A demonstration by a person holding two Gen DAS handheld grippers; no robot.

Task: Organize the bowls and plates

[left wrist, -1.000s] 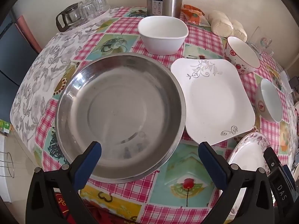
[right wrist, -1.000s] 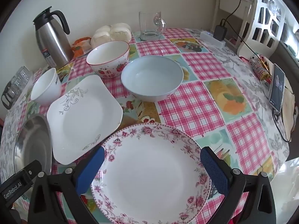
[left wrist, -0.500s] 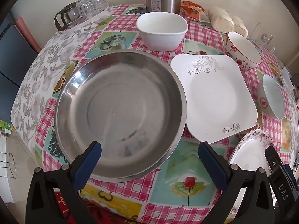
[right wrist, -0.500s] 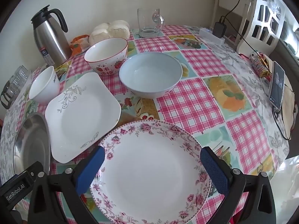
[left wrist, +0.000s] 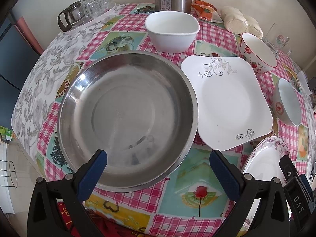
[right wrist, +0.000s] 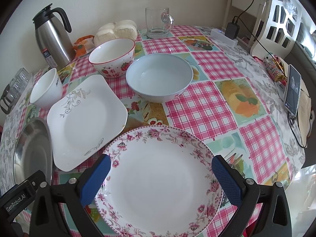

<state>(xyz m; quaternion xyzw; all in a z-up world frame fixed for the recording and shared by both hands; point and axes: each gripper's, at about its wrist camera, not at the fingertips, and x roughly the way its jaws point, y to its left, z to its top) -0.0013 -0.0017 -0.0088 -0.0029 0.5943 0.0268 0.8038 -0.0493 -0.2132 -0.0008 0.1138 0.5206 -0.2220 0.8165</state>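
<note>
1. The left hand-held gripper (left wrist: 158, 158) hangs with its blue fingers spread wide and nothing between them, over the near rim of the steel pan (left wrist: 126, 118), which sits at the tabletop's (left wrist: 197, 201) left edge.
2. The right hand-held gripper (right wrist: 161, 163) is likewise spread and empty, above the floral plate (right wrist: 160, 181) at the near edge of the tabletop.
3. The square white plate (right wrist: 85, 122) lies between pan and floral plate; its left side is just beside the pan's rim, and its near corner is close to the floral plate's rim.
4. Behind the pan stands the square white bowl (left wrist: 171, 31), towards the far edge.
5. The strawberry bowl (right wrist: 113, 57) stands behind the square plate's far right corner, and the pale blue bowl (right wrist: 160, 77) is just to its right; I cannot tell whether the two touch.
6. Along the far edge stand a steel thermos (right wrist: 52, 37), buns (right wrist: 116, 30) and a glass mug (right wrist: 158, 22).
7. A tray of glasses (left wrist: 86, 11) occupies the far left corner.
8. A phone (right wrist: 292, 91) lies at the right edge.
</note>
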